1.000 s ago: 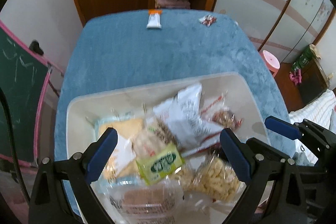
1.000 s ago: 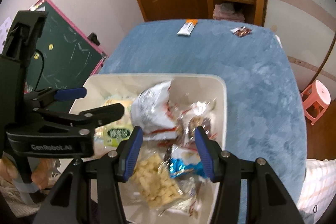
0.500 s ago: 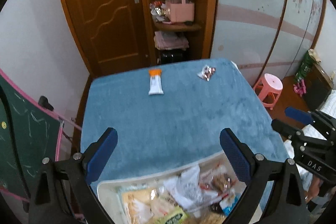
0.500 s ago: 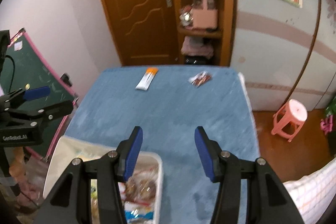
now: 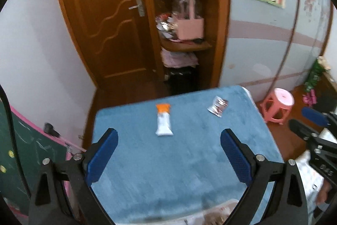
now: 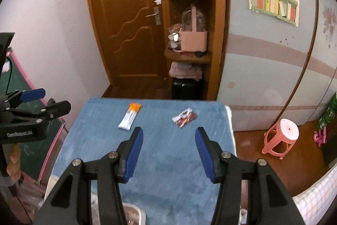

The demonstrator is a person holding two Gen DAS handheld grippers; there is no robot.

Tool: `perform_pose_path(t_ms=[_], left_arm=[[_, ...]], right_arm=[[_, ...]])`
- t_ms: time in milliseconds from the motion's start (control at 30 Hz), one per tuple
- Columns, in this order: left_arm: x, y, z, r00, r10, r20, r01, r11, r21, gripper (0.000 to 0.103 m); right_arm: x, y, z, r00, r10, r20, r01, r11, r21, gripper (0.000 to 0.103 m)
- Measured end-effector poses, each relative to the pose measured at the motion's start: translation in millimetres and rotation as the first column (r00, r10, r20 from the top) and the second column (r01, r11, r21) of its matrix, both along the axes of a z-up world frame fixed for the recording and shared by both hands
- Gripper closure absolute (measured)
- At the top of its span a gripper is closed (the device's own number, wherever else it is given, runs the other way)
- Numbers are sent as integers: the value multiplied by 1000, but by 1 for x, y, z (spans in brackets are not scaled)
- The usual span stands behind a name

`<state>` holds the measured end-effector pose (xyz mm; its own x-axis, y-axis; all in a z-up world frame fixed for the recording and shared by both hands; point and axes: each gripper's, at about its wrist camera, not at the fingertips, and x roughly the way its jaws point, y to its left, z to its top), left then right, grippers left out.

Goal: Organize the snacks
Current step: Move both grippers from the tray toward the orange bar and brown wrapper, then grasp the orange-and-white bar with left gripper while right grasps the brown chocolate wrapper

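Note:
A white sachet with an orange end [image 5: 163, 122] [image 6: 129, 117] lies near the far edge of the blue-covered table [image 5: 179, 161] [image 6: 168, 161]. A small red-and-clear wrapper [image 5: 218, 106] [image 6: 184, 117] lies to its right. My left gripper [image 5: 168, 155] stands open above the table with nothing between its blue pads. My right gripper [image 6: 169, 152] is open too, empty, high over the near part of the table. The white snack tray [image 5: 217, 212] [image 6: 137, 212] shows only as a sliver at the bottom edge of both views.
A green chalkboard with a pink frame [image 5: 25, 161] stands left of the table. A pink stool [image 5: 278, 105] [image 6: 283, 136] sits on the floor at the right. Beyond the table are a wooden door [image 6: 126, 24] and shelves with a pink basket [image 5: 190, 28].
Both grippers rose and pulled back from over the snack tray. The tray slid almost out of view at the bottom; the far table edge, door and shelves came into view.

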<state>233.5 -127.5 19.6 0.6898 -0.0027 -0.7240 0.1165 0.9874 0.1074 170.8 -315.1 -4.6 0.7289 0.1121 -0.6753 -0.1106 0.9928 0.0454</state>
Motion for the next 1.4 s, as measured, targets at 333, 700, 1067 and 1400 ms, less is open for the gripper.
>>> perform_pose_path(t_ms=[333,700,1067,1400], left_arm=[[118,-12,-4,991,114,-65,-110,993,51,13],[215,-10,-99,969,173,-174,-164,984,67,13],[252,10,-250,897,180,-404,-180,983,37,15],[259,17,-300,885,169,-434,-199,980,-26,14]], right_arm=[[95,-46,11,990,-138,-42,140,989,49,51],[212,-70,-95,942,-195,-273,233,965,117,51],[264,-33,-228,869,-167,-466,257,957,137,51],[278,-23,-270,858,-215,-466,288,953,91,49]])
